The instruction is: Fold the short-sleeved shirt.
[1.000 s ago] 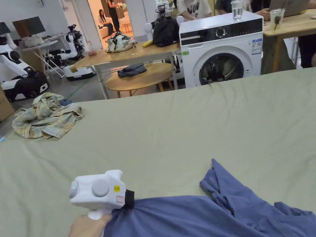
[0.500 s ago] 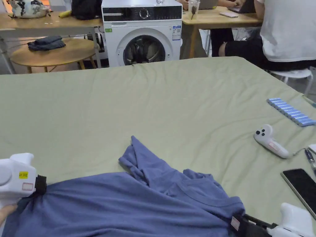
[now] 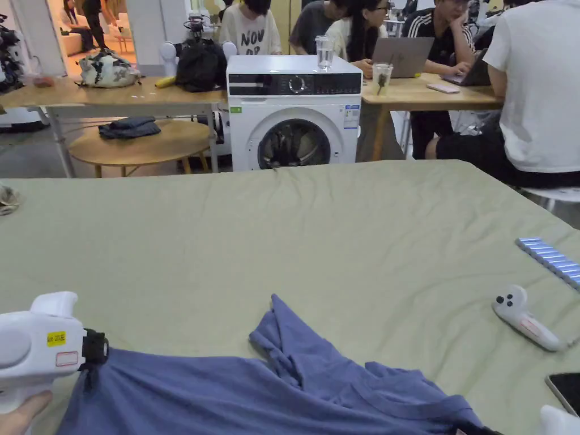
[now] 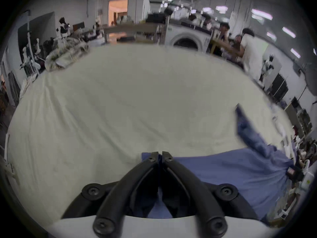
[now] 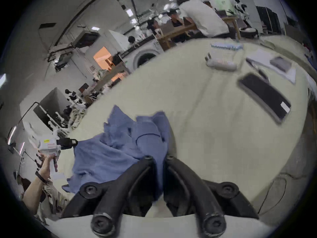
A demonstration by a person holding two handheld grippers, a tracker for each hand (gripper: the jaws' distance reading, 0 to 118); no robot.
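Head view: green sheet, washing machine.

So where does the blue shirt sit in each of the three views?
Head view: the shirt lies along the bottom edge, centre, on the green sheet.
Left gripper view: the shirt is lower right, running from the shut jaws.
Right gripper view: the shirt is lower centre-left, pinched between the jaws.
Shared landmark: the washing machine beyond the sheet.

White washing machine beyond green-covered table, white controller, phone near right edge.
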